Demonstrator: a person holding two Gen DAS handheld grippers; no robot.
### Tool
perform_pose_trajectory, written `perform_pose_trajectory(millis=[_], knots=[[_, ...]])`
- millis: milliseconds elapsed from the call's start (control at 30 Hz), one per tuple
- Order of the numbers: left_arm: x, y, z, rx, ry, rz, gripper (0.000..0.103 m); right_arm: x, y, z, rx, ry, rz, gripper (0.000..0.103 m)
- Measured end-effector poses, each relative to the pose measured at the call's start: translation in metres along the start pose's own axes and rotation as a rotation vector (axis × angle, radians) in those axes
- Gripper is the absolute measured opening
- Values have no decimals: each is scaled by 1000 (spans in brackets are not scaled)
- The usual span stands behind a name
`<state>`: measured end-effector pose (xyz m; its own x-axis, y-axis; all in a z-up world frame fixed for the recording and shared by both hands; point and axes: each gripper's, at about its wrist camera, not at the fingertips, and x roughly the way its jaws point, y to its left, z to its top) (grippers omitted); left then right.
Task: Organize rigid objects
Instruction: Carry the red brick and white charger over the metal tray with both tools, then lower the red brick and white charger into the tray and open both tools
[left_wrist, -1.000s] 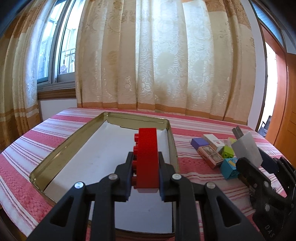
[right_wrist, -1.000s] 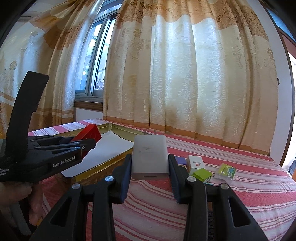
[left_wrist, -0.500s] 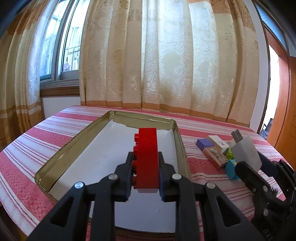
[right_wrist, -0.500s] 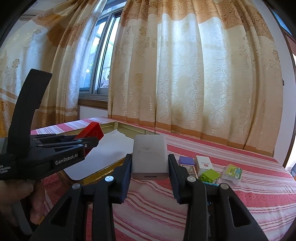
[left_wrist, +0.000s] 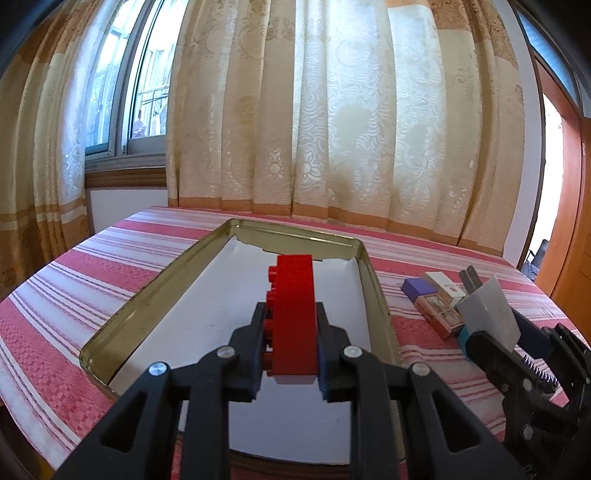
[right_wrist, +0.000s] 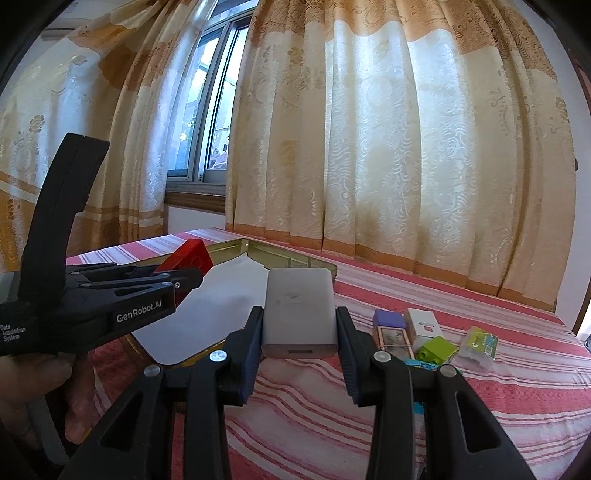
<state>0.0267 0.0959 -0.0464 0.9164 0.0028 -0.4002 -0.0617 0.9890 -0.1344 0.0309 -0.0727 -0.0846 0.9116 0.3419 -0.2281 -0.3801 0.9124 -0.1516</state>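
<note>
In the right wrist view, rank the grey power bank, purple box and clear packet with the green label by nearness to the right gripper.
1. grey power bank, clamped in the right gripper.
2. purple box, just right of it.
3. clear packet, farthest right.

tray (left_wrist: 373, 280) on table (left_wrist: 110, 266), boxes (left_wrist: 436, 295) right

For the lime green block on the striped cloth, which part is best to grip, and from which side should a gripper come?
Probably its two flat side walls, coming from above: the lime green block lies low on the cloth, with a white box close behind it and a patterned box to its left.
</note>
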Motion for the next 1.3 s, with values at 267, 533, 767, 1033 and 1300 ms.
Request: perform_pose_trajectory(millis=[267,533,767,1033,1300], knots=[[1,11,1,-14,1,9,21,4,5,2,1,7,14,40],[1,16,1,-21,2,8,21,5,8,2,3,12,24,40],[2,19,2,-27,9,1,21,6,9,2,3,12,28,40],[8,24,9,-19,35,26,21,9,10,7,15,26,66,40],[36,31,39,43,159,3,21,46,-3,48,116,100,159,40]])
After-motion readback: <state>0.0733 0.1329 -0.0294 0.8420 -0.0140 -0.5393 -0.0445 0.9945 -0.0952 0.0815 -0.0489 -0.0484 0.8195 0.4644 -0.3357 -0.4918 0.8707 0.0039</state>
